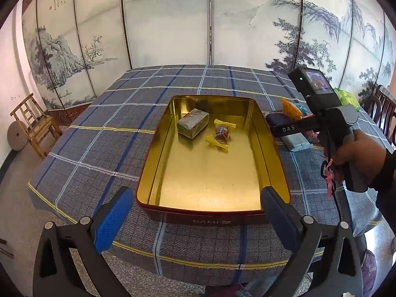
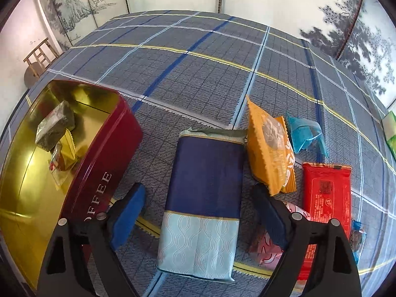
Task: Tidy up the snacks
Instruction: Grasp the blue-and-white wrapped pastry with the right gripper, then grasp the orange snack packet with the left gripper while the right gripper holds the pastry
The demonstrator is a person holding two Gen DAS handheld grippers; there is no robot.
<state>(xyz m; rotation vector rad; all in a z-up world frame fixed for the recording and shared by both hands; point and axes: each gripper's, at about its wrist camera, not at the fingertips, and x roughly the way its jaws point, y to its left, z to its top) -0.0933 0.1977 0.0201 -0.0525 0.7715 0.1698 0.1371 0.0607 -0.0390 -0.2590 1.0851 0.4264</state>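
A red tin (image 1: 210, 220) with a gold inside stands open on the checked tablecloth. In it lie a grey-green wrapped block (image 1: 193, 123) and a yellow-wrapped candy (image 1: 221, 133). My left gripper (image 1: 195, 212) is open at the tin's near wall and holds nothing. My right gripper (image 2: 199, 210) is open and points down over a dark blue and pale blue pack (image 2: 205, 173) just right of the tin (image 2: 106, 153). The pack lies flat between the fingers, with a gap at each pad. The block (image 2: 55, 126) and candy (image 2: 61, 158) also show in the right wrist view.
Right of the pack lie an orange packet (image 2: 269, 148), a small blue packet (image 2: 304, 133), a red packet (image 2: 326, 193) and a pink packet (image 2: 269, 247). A green item (image 2: 391, 131) sits at the table's right edge. A wooden chair (image 1: 34, 128) stands left of the table.
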